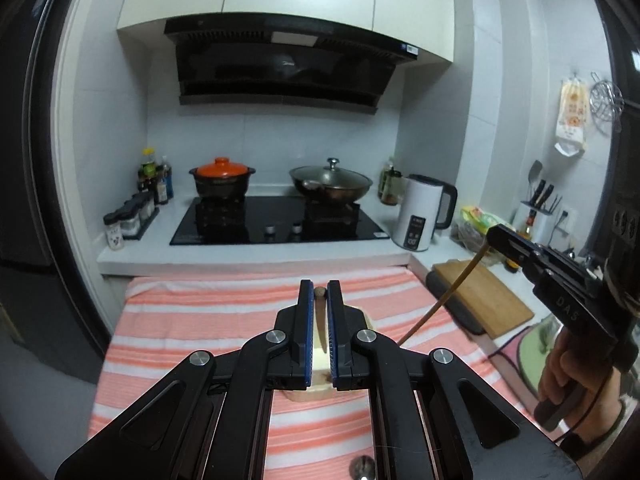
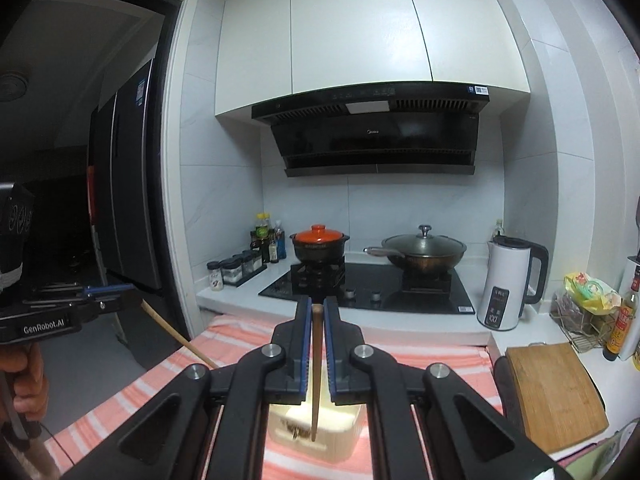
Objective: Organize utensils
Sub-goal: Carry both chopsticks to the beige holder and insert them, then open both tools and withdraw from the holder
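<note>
My left gripper (image 1: 319,294): its two fingers are pinching a thin wooden stick (image 1: 320,320). The round top of the stick pokes out between the blue pads.

My right gripper (image 2: 317,308): its two fingers are pinching a brown wooden stick (image 2: 316,368) too. The stick hangs down, and its low tip points into the box.

What the sticks are: I think they are chopsticks, one in each gripper, but I only see thin parts of them.

The box (image 2: 316,432): a pale, cream-coloured holder sits on the striped cloth (image 1: 208,320), right under both grippers. Something small and dark lies inside it; I cannot tell what.

Where I am in the job: I think the sticks need to go into the box. Neither one is down in it yet.

What could go wrong:
- A stick is thin and smooth, so it could slip or tip sideways in my pinch.
- Both grippers are near each other over one small box, so they could bump.
- If I let go too high, a stick could bounce off the rim and roll across the cloth.
- If I push down crooked, I could tip the light box over.

Things far off: the stove (image 1: 276,220) and the kettle (image 1: 424,212) stand well away from me.
</note>
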Tool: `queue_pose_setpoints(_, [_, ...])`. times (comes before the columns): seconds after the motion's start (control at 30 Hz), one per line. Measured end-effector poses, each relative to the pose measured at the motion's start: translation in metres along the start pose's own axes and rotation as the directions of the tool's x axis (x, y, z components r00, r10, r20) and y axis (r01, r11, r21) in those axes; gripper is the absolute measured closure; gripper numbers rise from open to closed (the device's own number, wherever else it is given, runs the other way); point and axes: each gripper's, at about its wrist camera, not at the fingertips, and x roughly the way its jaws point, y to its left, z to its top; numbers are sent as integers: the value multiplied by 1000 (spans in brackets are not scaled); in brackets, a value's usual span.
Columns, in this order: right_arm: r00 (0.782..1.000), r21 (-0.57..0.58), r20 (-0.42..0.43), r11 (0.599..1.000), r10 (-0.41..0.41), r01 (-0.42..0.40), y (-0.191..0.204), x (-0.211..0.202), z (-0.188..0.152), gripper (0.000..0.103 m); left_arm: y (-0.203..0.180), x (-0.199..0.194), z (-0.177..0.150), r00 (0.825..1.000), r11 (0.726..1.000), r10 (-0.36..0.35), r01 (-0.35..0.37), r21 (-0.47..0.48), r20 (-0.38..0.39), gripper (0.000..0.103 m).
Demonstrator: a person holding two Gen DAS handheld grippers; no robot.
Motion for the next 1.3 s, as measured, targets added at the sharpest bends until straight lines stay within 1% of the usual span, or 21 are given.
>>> queue_pose_setpoints(0.13, [1000, 6, 26, 1000, -17, 17, -3, 32, -10, 97, 11, 39, -10, 999, 999, 4, -6, -39, -49, 99])
queue_pose_setpoints(0.23, [998, 38, -60, 999, -14, 16, -10, 62, -26, 97, 12, 62, -25, 994, 999, 10, -15, -39, -112, 99])
queue_pose_setpoints(0.3, [991, 60, -136, 998, -9, 17, -16, 78, -40, 97, 13, 76, -35, 987, 999, 7, -12, -33, -158, 99])
queue_pose_setpoints(0.37, [982, 76, -188, 997, 4, 10, -21, 87, -54, 97, 13, 86, -44, 981, 1000, 7, -12, -24, -194, 99])
queue_pose_setpoints(0.5, [967, 94, -253, 996, 29, -5, -25, 96, -75, 96, 12, 99, -58, 967, 1000, -10, 5, -21, -254, 98])
queue_pose_setpoints(0.57, [956, 100, -289, 995, 49, -21, -24, 101, -84, 96, 8, 102, -64, 963, 1000, -7, 6, -4, -269, 97])
queue_pose_setpoints(0.63, [950, 119, -306, 992, 65, -30, -24, 102, -93, 94, 6, 102, -69, 961, 1000, -2, 3, 3, -275, 80])
queue_pose_setpoints(0.67, [949, 124, -309, 992, 70, -33, -24, 101, -96, 94, 6, 98, -71, 963, 1000, -4, 4, 2, -270, 58])
queue_pose_setpoints(0.7, [949, 128, -307, 991, 77, -39, -24, 99, -98, 92, 6, 94, -73, 967, 1000, 1, 0, 4, -255, 42])
queue_pose_setpoints(0.73, [951, 131, -299, 990, 85, -47, -23, 95, -98, 77, 5, 87, -74, 971, 1000, 9, -7, 6, -238, 37])
queue_pose_setpoints(0.77, [955, 133, -284, 990, 85, -49, -22, 89, -98, 66, 5, 79, -75, 975, 1000, 10, -9, 5, -224, 32])
queue_pose_setpoints(0.8, [961, 133, -262, 990, 85, -51, -21, 83, -98, 45, 5, 71, -77, 977, 1000, 4, -3, 4, -214, 28])
queue_pose_setpoints(0.83, [967, 127, -243, 991, 79, -49, -20, 76, -98, 41, 6, 65, -79, 978, 1000, -4, 4, 3, -207, 25])
queue_pose_setpoints(0.9, [971, 103, -228, 993, 74, -52, -16, 61, -98, 41, 8, 48, -86, 982, 1000, -2, 2, 4, -190, 7])
queue_pose_setpoints(0.97, [974, 70, -221, 997, 53, -38, -13, 43, -100, 40, 8, 29, -100, 986, 1000, 21, -18, 17, -165, 2])
queue_pose_setpoints(1.03, [974, 35, -225, 999, 39, -32, -9, 23, -108, 38, 7, 15, -118, 983, 998, 61, -55, 40, -171, 1])
queue_pose_setpoints(1.07, [972, 21, -233, 999, 36, -32, -7, 13, -114, 38, 6, 10, -129, 978, 996, 88, -79, 51, -188, 1])
queue_pose_setpoints(1.13, [966, -6, -257, 1000, 22, -24, -6, -6, -128, 38, 4, 2, -152, 958, 983, 179, -166, 76, -225, 1])
queue_pose_setpoints(1.17, [964, -21, -267, 1000, 10, -17, -5, -16, -137, 38, 2, -3, -165, 950, 976, 213, -197, 90, -228, 1])
queue_pose_setpoints(1.2, [961, -33, -275, 999, 0, -9, -5, -27, -145, 38, 2, -9, -179, 949, 974, 222, -205, 98, -224, 1])
queue_pose_setpoints(1.3, [955, -70, -295, 997, -32, 12, -3, -59, -175, 38, 5, -25, -222, 947, 978, 204, -184, 99, -248, 1])
